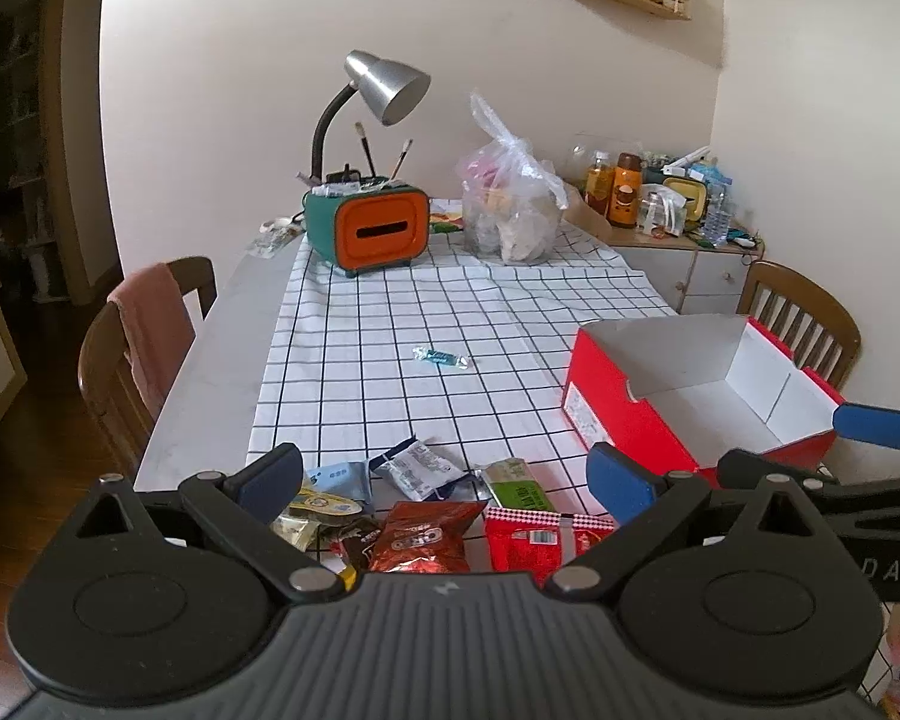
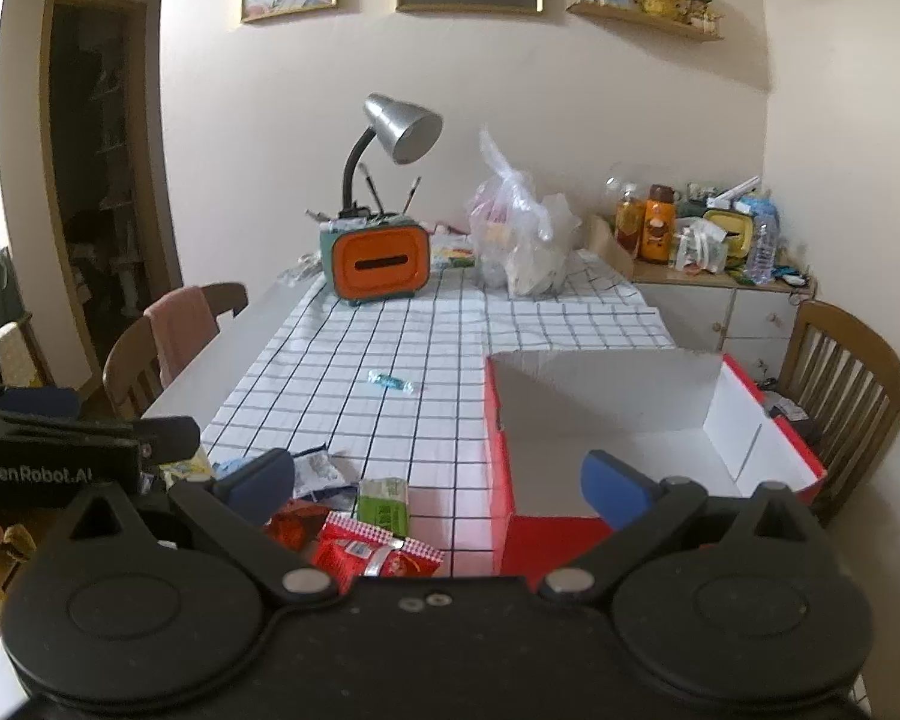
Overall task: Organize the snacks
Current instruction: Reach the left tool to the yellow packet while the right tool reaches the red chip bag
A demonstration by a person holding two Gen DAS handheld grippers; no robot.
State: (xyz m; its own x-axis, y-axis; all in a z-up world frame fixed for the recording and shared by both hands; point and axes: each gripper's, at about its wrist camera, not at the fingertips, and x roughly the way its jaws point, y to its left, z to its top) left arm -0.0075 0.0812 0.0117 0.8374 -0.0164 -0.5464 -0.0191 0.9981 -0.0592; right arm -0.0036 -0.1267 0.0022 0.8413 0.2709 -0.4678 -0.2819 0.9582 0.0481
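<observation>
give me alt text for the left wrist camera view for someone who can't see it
The open left gripper hovers above a pile of snack packets on a black-and-white checked tablecloth, beside an empty red cardboard box. A lone blue-wrapped candy lies farther back.

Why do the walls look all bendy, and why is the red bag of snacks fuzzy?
Both wrist cameras use fisheye lenses, so the doorway and the wall edges curve. In the right wrist view the red bag sits very close under the open tongs, so it blurs; the lamp farther away is sharper. In the left wrist view the snacks look clearer.
</observation>
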